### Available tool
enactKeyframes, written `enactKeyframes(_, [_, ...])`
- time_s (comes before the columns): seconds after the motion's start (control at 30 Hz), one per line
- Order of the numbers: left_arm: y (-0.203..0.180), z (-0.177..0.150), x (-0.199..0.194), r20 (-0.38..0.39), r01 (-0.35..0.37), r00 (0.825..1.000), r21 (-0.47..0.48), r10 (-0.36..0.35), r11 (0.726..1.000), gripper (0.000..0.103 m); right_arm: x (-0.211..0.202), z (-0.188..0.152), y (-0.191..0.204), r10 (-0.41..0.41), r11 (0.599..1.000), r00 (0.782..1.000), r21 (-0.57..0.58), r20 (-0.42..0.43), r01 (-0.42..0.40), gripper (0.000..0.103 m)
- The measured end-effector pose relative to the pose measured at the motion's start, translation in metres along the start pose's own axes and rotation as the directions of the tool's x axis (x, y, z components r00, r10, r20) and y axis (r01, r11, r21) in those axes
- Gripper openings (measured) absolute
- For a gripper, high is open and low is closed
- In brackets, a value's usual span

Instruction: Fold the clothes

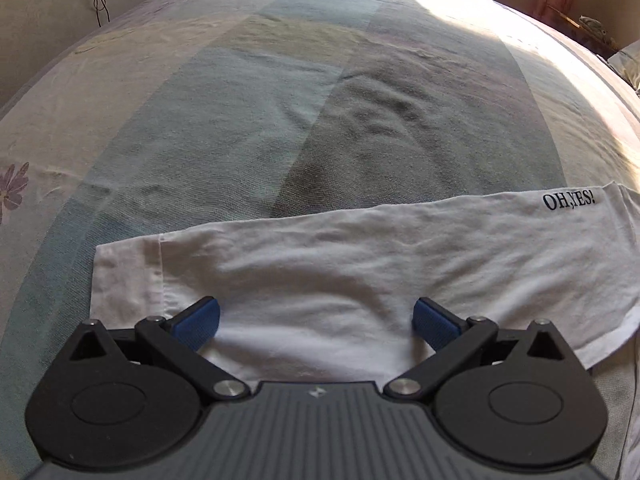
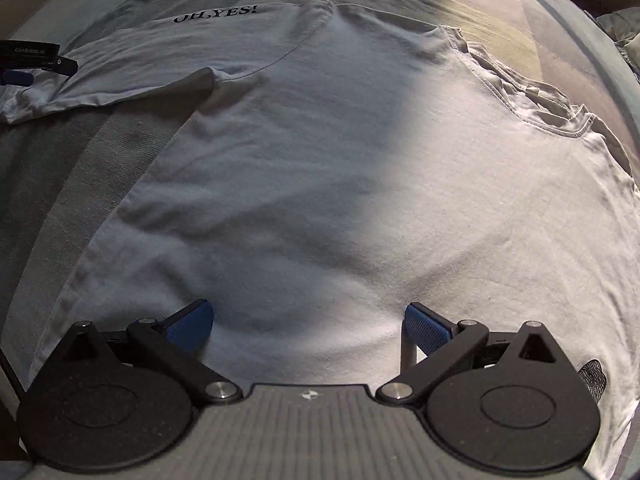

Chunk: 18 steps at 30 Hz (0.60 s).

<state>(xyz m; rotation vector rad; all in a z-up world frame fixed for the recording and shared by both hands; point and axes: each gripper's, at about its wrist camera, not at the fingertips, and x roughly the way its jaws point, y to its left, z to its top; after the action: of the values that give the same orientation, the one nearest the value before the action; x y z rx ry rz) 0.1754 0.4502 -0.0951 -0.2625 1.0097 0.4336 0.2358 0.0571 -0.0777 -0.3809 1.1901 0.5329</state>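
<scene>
On a striped bedsheet (image 1: 240, 120), both grippers (image 1: 318, 322) (image 2: 308, 326) hovered with jaws wide, empty, over the white cotton T-shirt (image 2: 340, 160); a shallow pinch risked dragging one layer, skewing the fold

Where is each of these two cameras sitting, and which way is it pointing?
Left wrist view: sits on the left tool, looking forward over a folded part of the white T-shirt and the striped bedsheet; its own open blue fingers show.
Right wrist view: sits on the right tool, looking across the shirt's body toward the collar; its own open fingers show, and the left tool at the far left edge.
Shared: the same T-shirt, its "OH,YES!" print, the bedsheet.
</scene>
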Motion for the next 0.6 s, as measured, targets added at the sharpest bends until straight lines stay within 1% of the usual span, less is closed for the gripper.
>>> enactKeyframes(0.1, [0.011, -0.010, -0.010, -0.014, 0.005, 1.000, 0.010, -0.005, 1.000, 0.102, 0.000, 0.001, 0.000, -0.001, 1.000, 1.000, 0.004, -0.010, 0.001, 0.103])
enactKeyframes(0.17, [0.010, -0.007, -0.015, -0.025, 0.003, 1.000, 0.028, -0.002, 1.000, 0.102, 0.000, 0.001, 0.000, -0.002, 1.000, 1.000, 0.007, -0.012, 0.002, 0.103])
enactKeyframes(0.2, [0.008, -0.004, -0.019, -0.014, 0.004, 1.000, 0.043, -0.003, 0.999, 0.102, 0.000, 0.001, 0.000, -0.002, 1.000, 1.000, 0.010, -0.011, 0.002, 0.103])
enactKeyframes(0.27, [0.000, 0.004, -0.023, 0.022, 0.037, 0.999, 0.070, -0.038, 0.997, 0.102, -0.001, 0.001, 0.000, -0.003, 1.000, 1.000, 0.015, -0.008, 0.003, 0.103])
enactKeyframes(0.33, [-0.008, 0.015, -0.021, 0.038, 0.066, 0.997, 0.086, -0.069, 0.994, 0.102, 0.000, 0.002, 0.000, -0.003, 1.000, 1.000, 0.019, -0.003, 0.003, 0.103])
enactKeyframes(0.43, [-0.020, 0.027, -0.006, 0.026, 0.094, 0.995, 0.101, -0.097, 0.990, 0.102, 0.000, 0.003, 0.000, -0.003, 1.000, 1.000, 0.020, -0.005, 0.003, 0.103])
enactKeyframes(0.5, [-0.018, 0.029, 0.005, 0.004, 0.080, 0.997, 0.082, -0.081, 0.993, 0.102, 0.000, 0.004, -0.001, -0.002, 1.000, 1.000, 0.019, -0.010, 0.002, 0.103])
enactKeyframes(0.57, [-0.007, 0.028, 0.014, -0.015, 0.033, 0.999, 0.052, -0.032, 0.998, 0.102, 0.000, 0.005, -0.001, -0.002, 1.000, 1.000, 0.018, -0.013, 0.002, 0.103])
enactKeyframes(0.6, [0.000, 0.027, 0.013, -0.012, 0.020, 1.000, 0.048, -0.019, 0.999, 0.103, 0.000, 0.005, -0.001, -0.001, 1.000, 1.000, 0.018, -0.013, 0.001, 0.103])
